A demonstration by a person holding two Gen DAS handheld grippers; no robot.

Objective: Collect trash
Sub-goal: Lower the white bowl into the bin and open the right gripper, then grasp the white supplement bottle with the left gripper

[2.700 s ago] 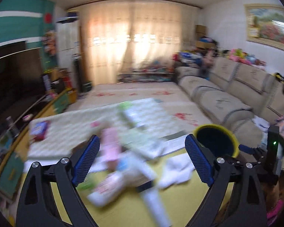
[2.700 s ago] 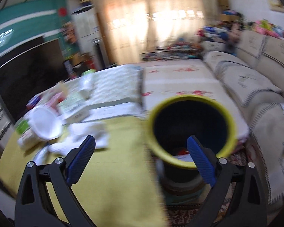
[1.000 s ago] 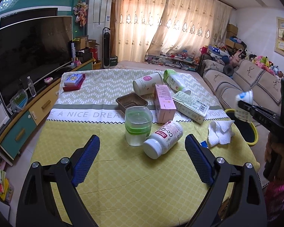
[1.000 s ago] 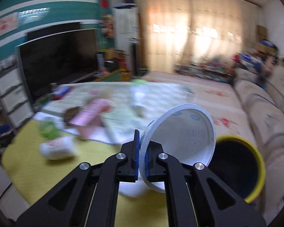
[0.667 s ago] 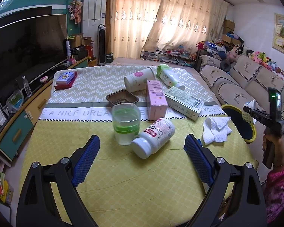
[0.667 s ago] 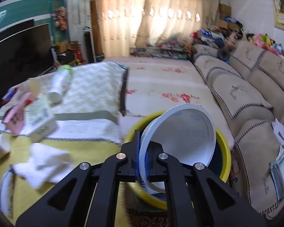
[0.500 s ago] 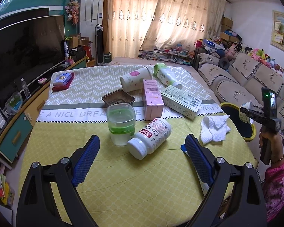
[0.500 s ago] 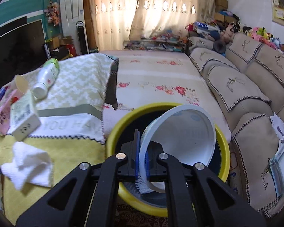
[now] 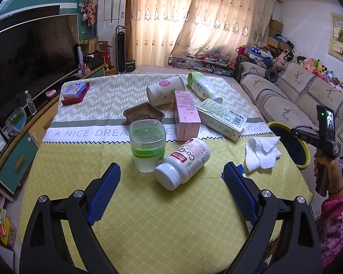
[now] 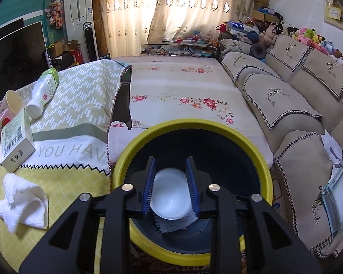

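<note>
Cluttered living room, desk [image 9: 171,217] under a yellow cloth beside the yellow-rimmed bin [image 10: 192,125]. Right tongs [image 10: 170,188] apart over the bin mouth, white bowl [image 10: 170,196] lying inside below them; left tongs [image 9: 171,194] spread wide, empty, above the desk. Risk: the left going next for the tipped pill bottle [image 9: 183,162] could roll it away or knock the touching plastic cup [image 9: 147,145].

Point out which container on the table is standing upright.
The clear plastic cup with the green band. The white supplement bottle, the paper cup and the green-capped bottle all lie on their sides.
</note>
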